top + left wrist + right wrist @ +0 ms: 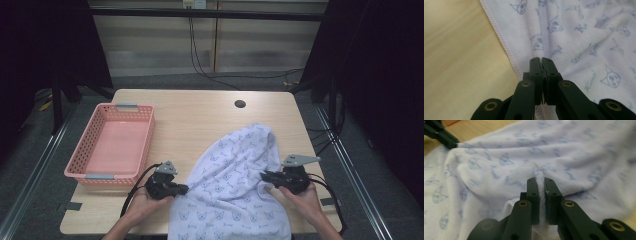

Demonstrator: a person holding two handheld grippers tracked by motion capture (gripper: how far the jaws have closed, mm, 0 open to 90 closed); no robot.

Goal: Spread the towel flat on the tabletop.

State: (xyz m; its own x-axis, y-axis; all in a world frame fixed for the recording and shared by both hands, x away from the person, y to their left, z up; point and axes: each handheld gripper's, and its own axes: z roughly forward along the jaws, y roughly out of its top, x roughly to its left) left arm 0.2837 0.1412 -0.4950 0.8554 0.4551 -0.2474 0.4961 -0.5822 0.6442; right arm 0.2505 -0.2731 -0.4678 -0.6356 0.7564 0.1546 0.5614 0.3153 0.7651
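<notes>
Pinching opposite edges of the towel [235, 175], the left gripper [184, 189] and right gripper [264, 176] were clamped on it, apparently to spread or fold it beside the basket [80, 152].

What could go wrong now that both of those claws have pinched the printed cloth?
The left gripper bites only a thin fold near the stitched hem of the cloth, so a pull might slip it free. The right gripper holds a thicker bunch, so the two sides could lift unevenly. Part of the cloth hangs over the near edge of the table; if either grip lets go, it may slide off.
</notes>
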